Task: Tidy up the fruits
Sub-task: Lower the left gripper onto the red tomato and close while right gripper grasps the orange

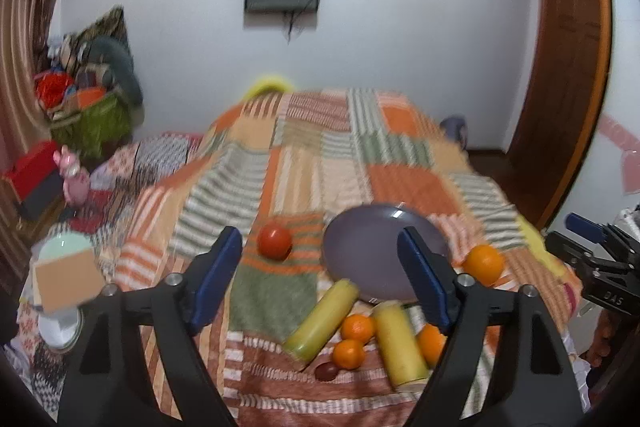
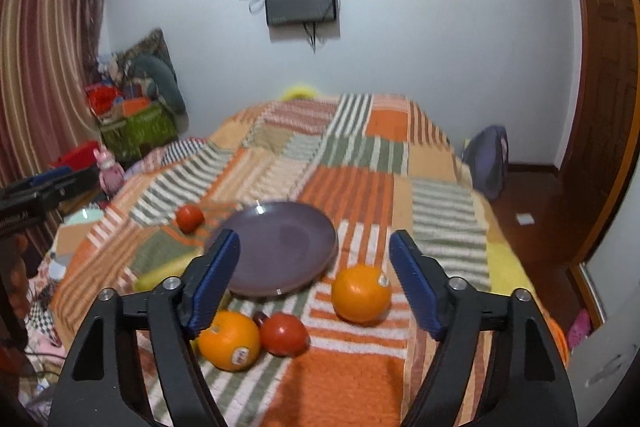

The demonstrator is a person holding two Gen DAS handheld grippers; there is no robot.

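Observation:
A purple plate (image 1: 372,251) (image 2: 280,247) lies empty on the patchwork bedspread. In the left wrist view a red tomato (image 1: 274,241) sits left of it, an orange (image 1: 483,264) right of it, and two yellow bananas (image 1: 322,319) with several small oranges (image 1: 357,327) and a dark plum (image 1: 327,371) lie in front. My left gripper (image 1: 320,275) is open and empty above them. In the right wrist view two oranges (image 2: 361,293), a red tomato (image 2: 285,334) and a far tomato (image 2: 189,217) surround the plate. My right gripper (image 2: 314,279) is open and empty.
The patchwork bedspread (image 1: 304,155) covers the bed. A mint bowl and small box (image 1: 66,267) sit at its left edge. A pink toy (image 1: 74,175) and a green bin of clutter (image 1: 92,119) stand on the left. A wooden door frame (image 1: 572,87) is on the right.

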